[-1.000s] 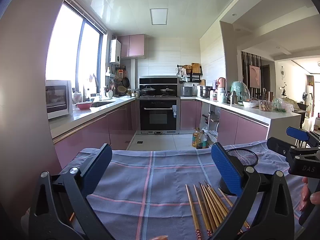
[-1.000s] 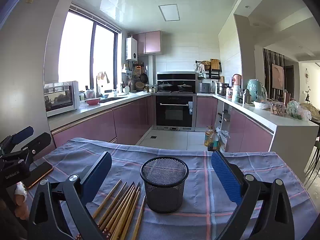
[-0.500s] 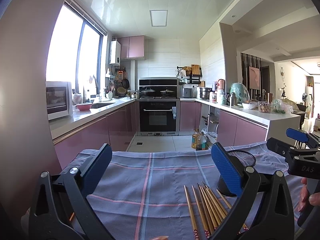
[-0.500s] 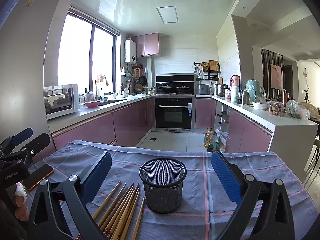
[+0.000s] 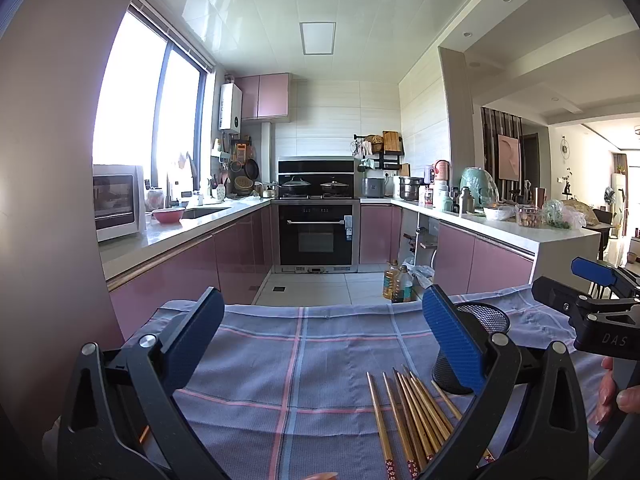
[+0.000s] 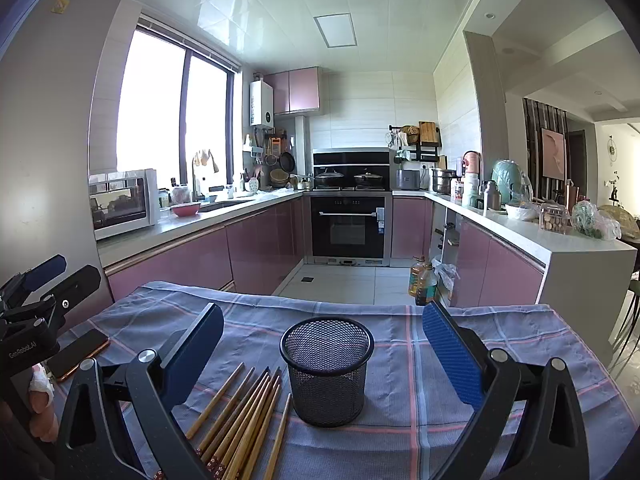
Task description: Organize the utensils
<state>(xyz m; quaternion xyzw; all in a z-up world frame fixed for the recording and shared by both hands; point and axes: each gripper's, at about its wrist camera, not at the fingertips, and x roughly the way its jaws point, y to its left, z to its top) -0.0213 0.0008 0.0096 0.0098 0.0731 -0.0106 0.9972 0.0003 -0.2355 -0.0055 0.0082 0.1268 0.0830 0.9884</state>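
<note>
Kitchen desk (image 6: pixel 480 360): both grippers (image 5: pixel 320 344) (image 6: pixel 320 344) spread, empty; next we pinch chopsticks (image 6: pixel 244 412) at 7 o'clock of mesh cup (image 6: pixel 327 372).

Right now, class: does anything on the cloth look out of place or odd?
Yes. The chopsticks lie loose in a fanned pile on the cloth beside the mesh cup, which stands upright and looks empty. A phone also lies near the cloth's left edge.

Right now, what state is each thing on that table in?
Left gripper: open, holding nothing.
Right gripper: open, holding nothing.
Mesh cup: upright, empty.
Chopsticks: lying loose on the cloth, beside the cup.
Phone: lying flat on the cloth.
</note>
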